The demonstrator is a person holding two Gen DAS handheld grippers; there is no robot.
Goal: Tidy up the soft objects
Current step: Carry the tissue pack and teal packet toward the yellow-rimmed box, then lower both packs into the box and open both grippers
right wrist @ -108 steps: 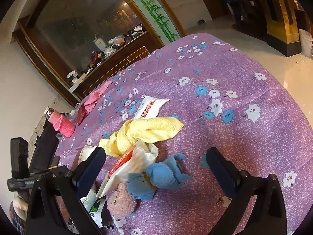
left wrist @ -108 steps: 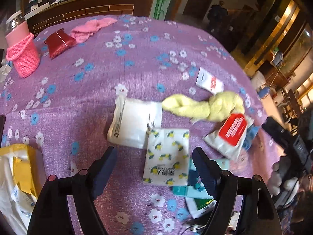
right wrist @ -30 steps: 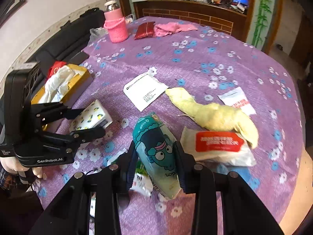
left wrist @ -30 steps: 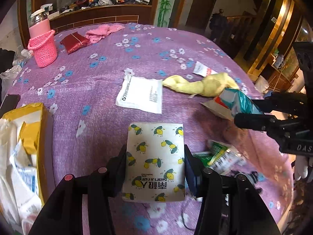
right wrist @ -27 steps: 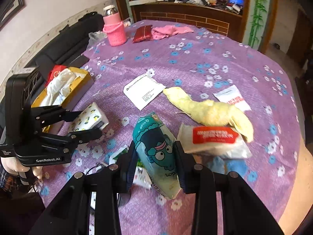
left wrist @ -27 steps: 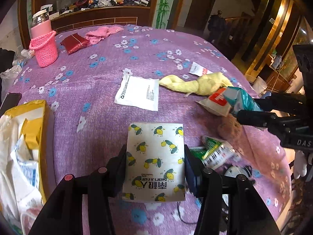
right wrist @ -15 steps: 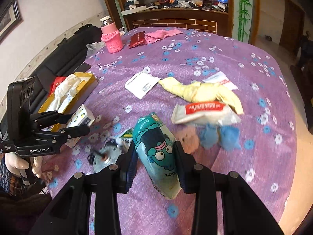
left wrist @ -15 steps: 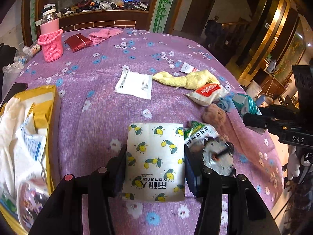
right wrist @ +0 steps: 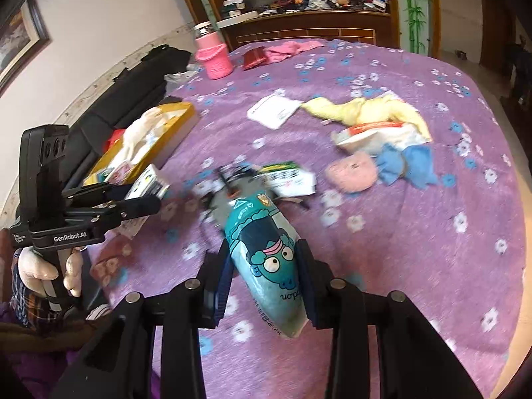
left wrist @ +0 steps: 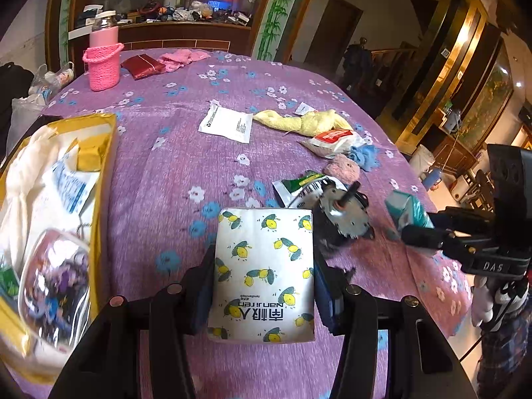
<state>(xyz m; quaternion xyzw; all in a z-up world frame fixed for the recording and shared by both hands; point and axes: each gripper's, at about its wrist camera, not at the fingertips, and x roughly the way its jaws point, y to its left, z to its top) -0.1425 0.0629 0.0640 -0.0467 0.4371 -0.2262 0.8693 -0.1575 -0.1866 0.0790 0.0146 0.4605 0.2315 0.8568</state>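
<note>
You worked over a round table point(left wrist: 173, 179) draped in purple flowered cloth, with a dark wooden counter and a glass partition behind it.

Your left gripper point(left wrist: 264, 276) was clamped on a white tissue pack point(left wrist: 264, 272) printed with lemons, held flat between the fingers above the near edge of the table. Your right gripper point(right wrist: 264, 276) was clenched on a teal tissue pack point(right wrist: 266, 259) with a cartoon face, its nose sticking out past the fingertips and tilted to the left.

Both packs looked light and squashy, so they should give under pressure and could slip if pinched at a corner; gripping across the middle of the body, as you had them, seemed the safest hold.

Left of your left fingers lay a yellow box point(left wrist: 99, 153) already holding white bags and packets, which I judged to be where the packs belonged.

Just ahead of both pairs of fingers sat a small motor point(left wrist: 345, 212) with a toothed disc, touching a green-and-white packet point(left wrist: 299, 186); it is hard and not part of the sorting, and it stood between the right gripper and the box.

Farther beyond the fingertips lay a pink fluffy ball point(left wrist: 342, 168), a blue cloth point(left wrist: 365, 154), a red-labelled wipes pack point(left wrist: 332, 139), a yellow towel point(left wrist: 306, 121) and a flat white pouch point(left wrist: 227, 124). A pink bottle point(left wrist: 101, 63) in a knitted sleeve stood at the far side.
</note>
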